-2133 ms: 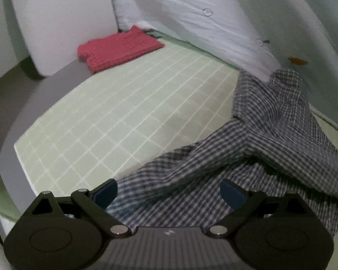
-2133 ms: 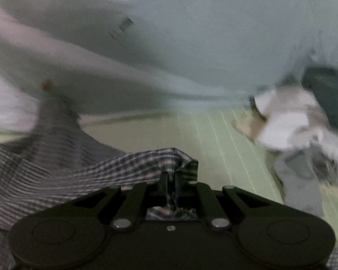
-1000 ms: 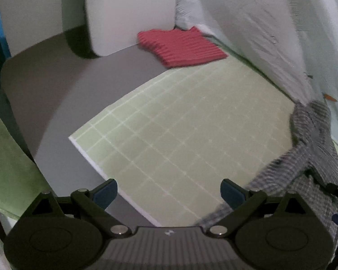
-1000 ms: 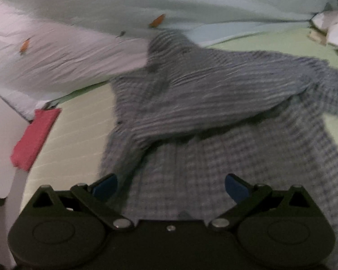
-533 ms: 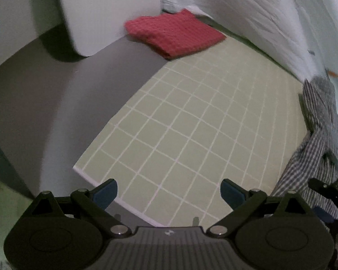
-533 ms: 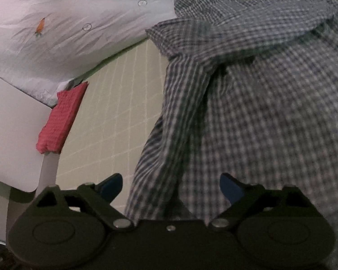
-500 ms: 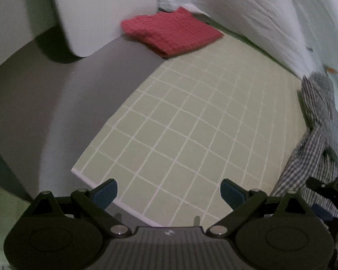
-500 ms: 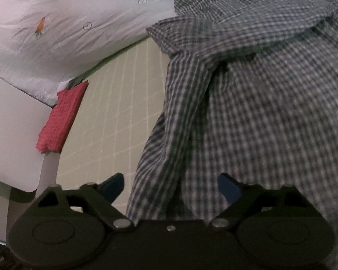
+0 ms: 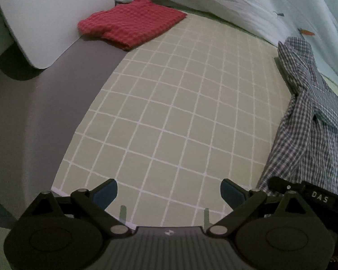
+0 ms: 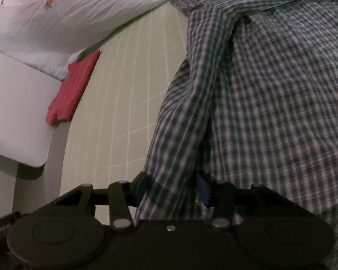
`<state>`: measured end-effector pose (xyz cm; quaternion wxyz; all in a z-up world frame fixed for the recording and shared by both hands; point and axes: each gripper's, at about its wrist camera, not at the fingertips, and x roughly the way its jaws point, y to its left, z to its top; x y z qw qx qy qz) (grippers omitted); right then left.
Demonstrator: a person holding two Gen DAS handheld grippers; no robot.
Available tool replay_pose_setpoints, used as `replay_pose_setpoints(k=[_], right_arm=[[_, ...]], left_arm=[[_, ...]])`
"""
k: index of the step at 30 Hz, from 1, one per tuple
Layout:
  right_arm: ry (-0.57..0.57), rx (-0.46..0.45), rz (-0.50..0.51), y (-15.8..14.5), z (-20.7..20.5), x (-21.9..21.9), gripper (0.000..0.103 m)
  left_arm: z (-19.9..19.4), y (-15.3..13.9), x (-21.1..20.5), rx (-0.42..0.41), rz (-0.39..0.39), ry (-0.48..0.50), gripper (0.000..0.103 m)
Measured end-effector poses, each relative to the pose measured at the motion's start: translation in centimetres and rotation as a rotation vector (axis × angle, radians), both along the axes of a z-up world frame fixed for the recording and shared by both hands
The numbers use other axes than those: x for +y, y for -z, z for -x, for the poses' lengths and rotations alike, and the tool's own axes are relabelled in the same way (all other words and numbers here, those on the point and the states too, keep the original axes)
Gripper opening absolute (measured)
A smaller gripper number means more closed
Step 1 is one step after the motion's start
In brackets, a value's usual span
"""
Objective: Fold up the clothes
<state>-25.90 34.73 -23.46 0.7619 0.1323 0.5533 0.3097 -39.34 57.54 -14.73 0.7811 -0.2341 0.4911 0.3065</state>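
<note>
A blue-and-white checked shirt [image 10: 270, 94] lies crumpled on a pale green gridded mat [image 10: 133, 85]. My right gripper [image 10: 172, 186] has its jaws half closed around the shirt's lower left edge, the cloth lying between the blue pads. In the left wrist view the shirt [image 9: 308, 126] lies at the right edge of the mat [image 9: 169, 112]. My left gripper [image 9: 169, 191] is open and empty, low over the mat's near edge, left of the shirt. The right gripper's body shows at the lower right of that view.
A folded red knitted garment [image 9: 130, 27] lies at the mat's far left corner, also in the right wrist view [image 10: 72, 90]. A white board [image 9: 45, 15] stands on the grey surface [image 9: 38, 117]. A pale printed quilt [image 9: 259, 2] runs along the back.
My right gripper has moved down onto the shirt's left edge and its jaws have narrowed around the cloth. My left gripper has shifted slightly and stays open over the mat.
</note>
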Motion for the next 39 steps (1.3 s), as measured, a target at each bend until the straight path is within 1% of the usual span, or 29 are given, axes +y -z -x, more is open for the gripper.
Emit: replay_pose_setpoints(k=[1, 2, 5, 15, 21, 24, 29, 34, 36, 39], right_arm=[[-0.005, 0.000, -0.002, 0.1, 0.0, 0.0, 0.030], [-0.003, 0.005, -0.005, 0.1, 0.0, -0.2, 0.017], [0.008, 0.008, -0.024, -0.1, -0.1, -1.0, 0.005], [0.001, -0.008, -0.066, -1.5, -0.6, -4.7, 0.004], [-0.022, -0.038, -0.087, -3.3, -2.0, -7.4, 0.004], [-0.032, -0.057, -0.082, -4.2, -3.0, -9.0, 0.003], [-0.036, -0.083, -0.041, -5.0, -4.9, -11.7, 0.003], [-0.014, -0.115, 0.007, -5.9, -6.5, -13.8, 0.003], [-0.016, -0.126, 0.035, -5.9, -7.0, -14.2, 0.004], [-0.032, -0.135, 0.111, -4.9, -7.5, -14.1, 0.004]], left_arm=[[-0.1, 0.0, -0.2, 0.001, 0.000, 0.006, 0.097], [-0.2, 0.1, -0.3, 0.003, 0.000, 0.012, 0.097], [-0.7, 0.1, -0.9, 0.006, -0.001, 0.028, 0.097], [-3.8, 0.5, -4.8, 0.023, 0.010, 0.094, 0.098], [-5.8, 0.7, -8.0, 0.032, 0.018, 0.127, 0.098], [-6.9, 0.9, -9.7, 0.041, 0.030, 0.135, 0.098], [-8.5, 1.6, -12.5, 0.065, 0.047, 0.161, 0.098], [-9.6, 2.4, -14.3, 0.086, 0.066, 0.166, 0.098], [-9.9, 2.8, -14.8, 0.095, 0.076, 0.165, 0.098], [-10.2, 3.5, -15.3, 0.111, 0.090, 0.163, 0.098]])
